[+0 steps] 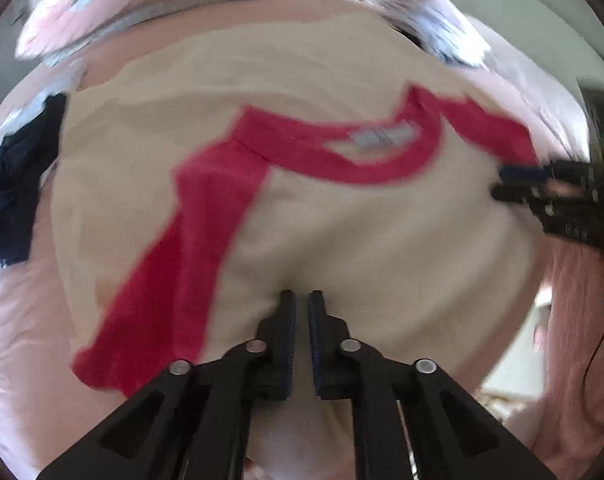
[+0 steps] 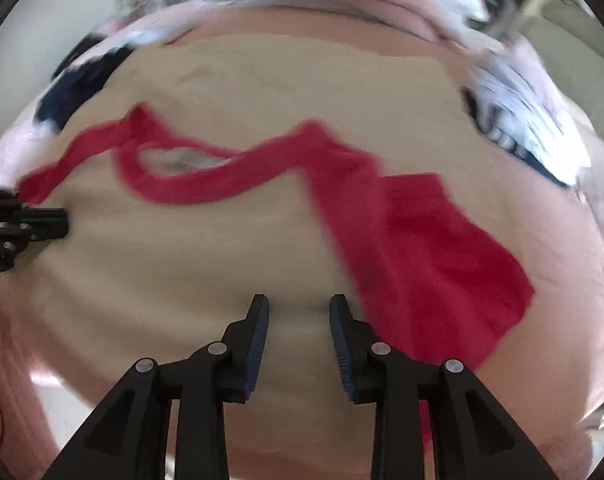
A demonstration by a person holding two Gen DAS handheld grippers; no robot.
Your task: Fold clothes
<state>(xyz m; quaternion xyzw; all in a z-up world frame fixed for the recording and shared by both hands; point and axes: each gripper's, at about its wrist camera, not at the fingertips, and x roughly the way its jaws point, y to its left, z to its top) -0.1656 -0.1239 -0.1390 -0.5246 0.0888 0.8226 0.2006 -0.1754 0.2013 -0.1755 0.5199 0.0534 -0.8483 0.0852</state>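
A cream T-shirt (image 1: 342,240) with a red collar (image 1: 334,160) and red sleeves lies spread on a pink bed sheet (image 1: 21,340). My left gripper (image 1: 301,300) points down at its lower part, jaws shut, with a pucker of cream cloth pinched at the tips. In the right wrist view the same T-shirt (image 2: 181,264) fills the middle, with one red sleeve (image 2: 442,260) to the right. My right gripper (image 2: 299,308) stands open over the cream cloth just left of that sleeve. Each gripper also shows at the edge of the other view: right gripper (image 1: 502,184), left gripper (image 2: 57,222).
A dark navy garment (image 1: 13,184) (image 2: 73,88) lies at the shirt's far left. White and blue patterned cloth (image 1: 442,28) (image 2: 514,120) is piled at the back right. Pink bedding (image 2: 562,280) surrounds the shirt; both views are motion-blurred.
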